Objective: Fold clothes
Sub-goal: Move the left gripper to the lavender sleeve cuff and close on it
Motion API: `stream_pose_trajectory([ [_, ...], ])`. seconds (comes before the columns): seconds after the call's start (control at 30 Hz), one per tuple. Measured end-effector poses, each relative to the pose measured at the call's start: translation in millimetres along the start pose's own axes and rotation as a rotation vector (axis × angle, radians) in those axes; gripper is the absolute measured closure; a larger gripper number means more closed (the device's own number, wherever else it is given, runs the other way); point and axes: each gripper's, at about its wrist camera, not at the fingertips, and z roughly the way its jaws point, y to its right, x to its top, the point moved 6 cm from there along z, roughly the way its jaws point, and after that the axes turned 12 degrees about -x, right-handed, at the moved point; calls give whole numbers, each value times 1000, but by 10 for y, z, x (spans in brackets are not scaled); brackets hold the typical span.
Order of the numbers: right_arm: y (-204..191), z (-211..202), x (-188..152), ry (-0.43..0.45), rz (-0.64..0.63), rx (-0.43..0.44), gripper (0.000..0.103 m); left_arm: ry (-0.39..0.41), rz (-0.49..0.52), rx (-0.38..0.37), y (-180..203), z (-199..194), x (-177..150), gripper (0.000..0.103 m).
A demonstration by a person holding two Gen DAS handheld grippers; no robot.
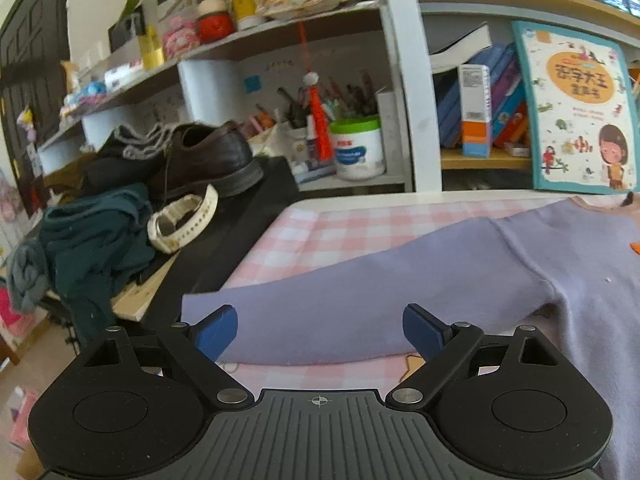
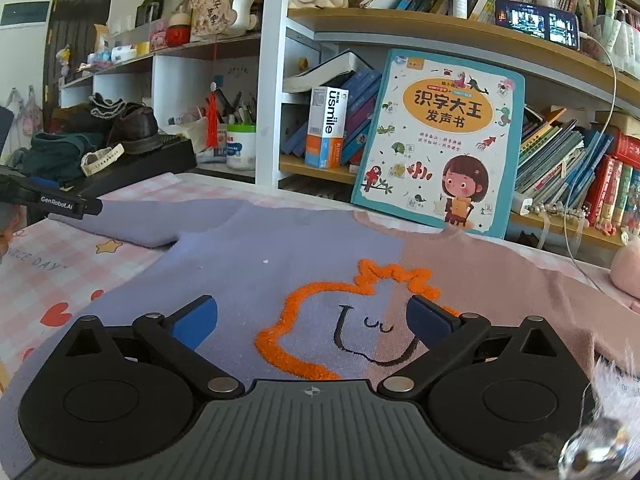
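Note:
A sweater lies spread flat on the checked cloth, lilac on one half and pink on the other [image 2: 248, 248], with an orange outline figure [image 2: 320, 320] stitched on its chest. Its lilac sleeve [image 1: 360, 280] stretches out toward the left table edge. My left gripper [image 1: 320, 330] hovers over that sleeve near the cuff, open, with only flat fabric between its blue pads. Over the chest figure my right gripper [image 2: 312, 320] stands open and holds nothing. The left gripper's black body [image 2: 52, 200] shows at the left edge of the right wrist view.
A pink checked cloth [image 1: 320, 228] covers the table. A picture book [image 2: 440, 140] leans on the bookshelf behind the sweater. Left of the table a black box [image 1: 240, 220] carries a brown shoe [image 1: 208, 156], a white strap and dark green clothes [image 1: 92, 244]. A pink plush [image 2: 626, 268] sits far right.

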Motion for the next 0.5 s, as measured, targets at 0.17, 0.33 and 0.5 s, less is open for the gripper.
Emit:
stream_pose_trajectory([
  [0.17, -20, 25, -11, -16, -10, -6, 1, -13, -135, -1, -263, 63, -46, 11],
  [0.33, -8, 16, -13, -13, 0, 0, 1, -23, -238, 68, -588, 118, -80, 13],
  [0.5, 24, -1, -6, -6, 24, 15, 1, -61, -298, 125, -850, 218, -155, 23],
])
